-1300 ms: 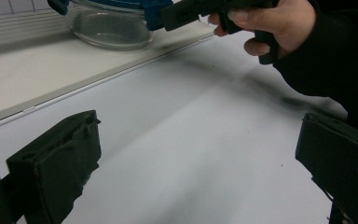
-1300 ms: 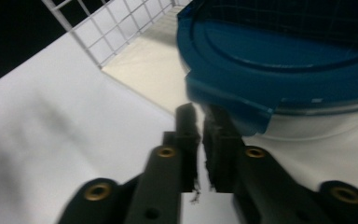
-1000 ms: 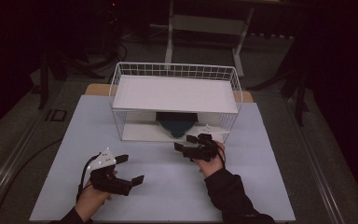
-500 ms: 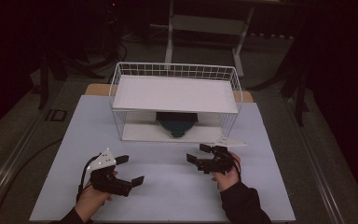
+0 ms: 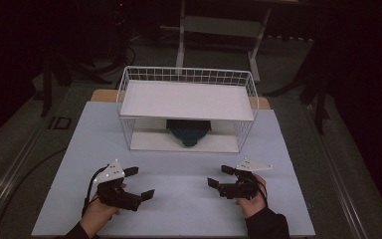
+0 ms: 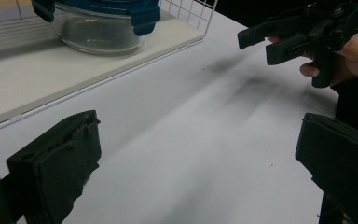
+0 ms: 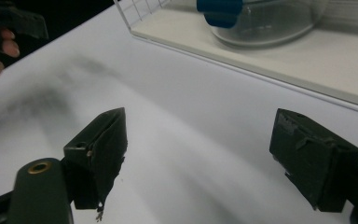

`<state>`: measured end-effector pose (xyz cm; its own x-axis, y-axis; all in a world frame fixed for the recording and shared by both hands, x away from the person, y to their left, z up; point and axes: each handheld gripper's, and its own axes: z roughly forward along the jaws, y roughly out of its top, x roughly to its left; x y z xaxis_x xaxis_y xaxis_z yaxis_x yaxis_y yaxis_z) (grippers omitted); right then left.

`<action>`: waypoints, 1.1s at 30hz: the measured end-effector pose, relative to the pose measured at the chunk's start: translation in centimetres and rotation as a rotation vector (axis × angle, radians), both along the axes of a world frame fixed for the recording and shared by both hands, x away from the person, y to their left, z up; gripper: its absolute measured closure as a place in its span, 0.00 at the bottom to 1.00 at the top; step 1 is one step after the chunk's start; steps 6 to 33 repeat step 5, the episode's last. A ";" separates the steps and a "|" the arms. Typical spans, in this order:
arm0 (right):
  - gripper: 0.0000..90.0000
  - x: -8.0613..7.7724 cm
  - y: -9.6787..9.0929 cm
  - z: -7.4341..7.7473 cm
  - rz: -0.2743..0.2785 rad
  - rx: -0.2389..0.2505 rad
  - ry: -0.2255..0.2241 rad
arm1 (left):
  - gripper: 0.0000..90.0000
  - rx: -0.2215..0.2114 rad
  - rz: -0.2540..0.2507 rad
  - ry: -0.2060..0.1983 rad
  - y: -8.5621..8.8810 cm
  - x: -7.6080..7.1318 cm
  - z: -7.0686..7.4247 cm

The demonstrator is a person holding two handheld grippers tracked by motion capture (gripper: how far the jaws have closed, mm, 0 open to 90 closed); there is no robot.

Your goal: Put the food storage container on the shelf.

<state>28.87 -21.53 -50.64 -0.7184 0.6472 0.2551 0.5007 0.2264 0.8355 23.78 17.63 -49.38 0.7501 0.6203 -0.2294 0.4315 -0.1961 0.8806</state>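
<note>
Container: the glass container point(image 5: 188, 132) with the blue clip lid point(image 6: 103, 8) sits on the lower shelf point(image 5: 149, 141) of the white wire rack point(image 5: 186, 107), near the middle and close to the front edge. Nothing touches it. It looks set there so you can reach it under the upper shelf point(image 5: 186, 99) from your side.

Rack: it stands at the far half of the counter point(image 5: 179, 199), its open front facing you. The upper shelf hangs over the container, so I judge you would have to come in low and level rather than from above.

Right tongs: your right tongs point(image 5: 218, 176) are released, jaws wide apart and holding nothing. The jaws have just been opening, with bare counter between them. They rest low over the counter, well apart from the rack, pointing across toward your other hand.

Left tongs: your left tongs point(image 5: 140, 182) are also released and hold nothing. They sit near the counter's front edge, angled toward the right tongs.

Reading: both tongs are parked clear of the rack. That leaves the container free and an open path to the shelf.
</note>
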 end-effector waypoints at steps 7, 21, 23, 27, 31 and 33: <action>0.21 0.1 -0.2 0.1 -0.007 -0.010 -0.021 | 0.00 -0.001 -0.005 -0.002 0.0 0.0 0.0; 0.21 0.1 -0.2 0.1 -0.007 -0.010 -0.021 | 0.00 -0.001 -0.005 -0.002 0.0 0.0 0.0; 0.21 0.1 -0.2 0.1 -0.007 -0.010 -0.021 | 0.00 -0.001 -0.005 -0.002 0.0 0.0 0.0; 0.21 0.1 -0.2 0.1 -0.007 -0.010 -0.021 | 0.00 -0.001 -0.005 -0.002 0.0 0.0 0.0; 0.21 0.1 -0.2 0.1 -0.007 -0.010 -0.021 | 0.00 -0.001 -0.005 -0.002 0.0 0.0 0.0; 0.21 0.1 -0.2 0.1 -0.007 -0.010 -0.021 | 0.00 -0.001 -0.005 -0.002 0.0 0.0 0.0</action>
